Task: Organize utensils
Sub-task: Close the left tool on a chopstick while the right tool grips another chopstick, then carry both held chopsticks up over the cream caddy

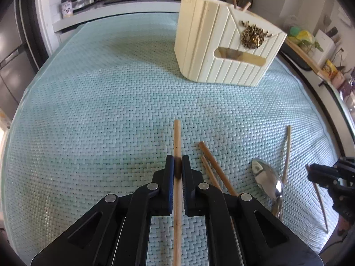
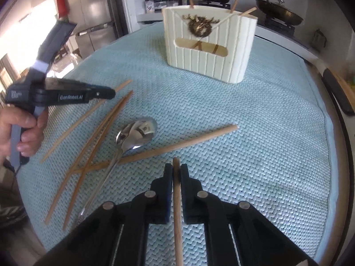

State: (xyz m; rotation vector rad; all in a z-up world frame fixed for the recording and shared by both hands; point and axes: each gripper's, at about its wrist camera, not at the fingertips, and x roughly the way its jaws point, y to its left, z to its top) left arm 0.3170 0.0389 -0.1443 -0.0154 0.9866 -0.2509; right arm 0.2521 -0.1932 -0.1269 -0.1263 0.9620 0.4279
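Chopstick (image 1: 177, 139) between hand-held gripper (image 1: 177, 161) pads

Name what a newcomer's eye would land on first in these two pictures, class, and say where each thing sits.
Each gripper is shut on a wooden chopstick: the left gripper on one chopstick, the right gripper on another. Behind them, a cream utensil holder with a gold crest stands on the pale blue mat. A shiny spoon lies among loose chopsticks.
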